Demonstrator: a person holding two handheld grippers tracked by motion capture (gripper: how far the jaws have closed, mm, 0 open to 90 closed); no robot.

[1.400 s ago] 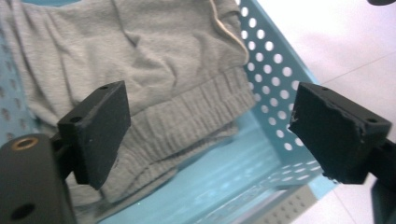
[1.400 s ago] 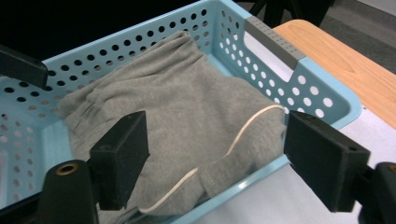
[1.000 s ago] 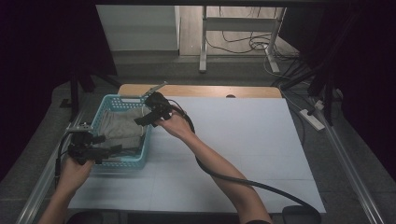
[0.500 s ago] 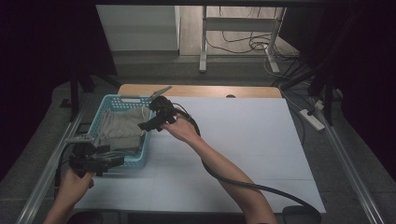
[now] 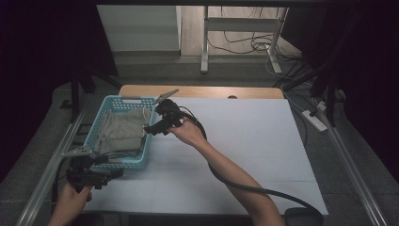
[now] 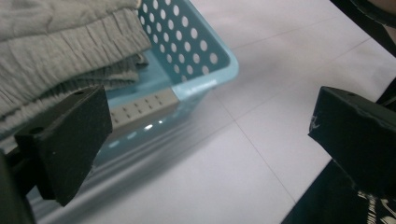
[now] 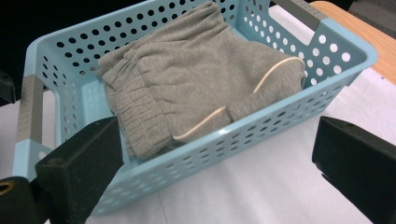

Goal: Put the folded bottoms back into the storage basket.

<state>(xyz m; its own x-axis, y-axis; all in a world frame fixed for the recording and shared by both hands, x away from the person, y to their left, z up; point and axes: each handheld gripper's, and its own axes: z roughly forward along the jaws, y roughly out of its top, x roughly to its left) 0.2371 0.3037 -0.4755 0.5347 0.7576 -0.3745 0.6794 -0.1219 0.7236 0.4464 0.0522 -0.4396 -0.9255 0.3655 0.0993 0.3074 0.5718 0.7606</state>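
Spanning most of the frame: white bench (image 5: 244, 141). Upon its left end, blue perforated basket (image 7: 299, 116), light and rigid. Inside it, folded grey garment (image 7: 196, 79) with cream piping (soft, limp, likely to sag; best pinched at the elastic waistband). Right gripper (image 5: 157, 126) hovers at the basket's right rim, left gripper (image 5: 106, 172) near its front corner; both jaws spread, empty.
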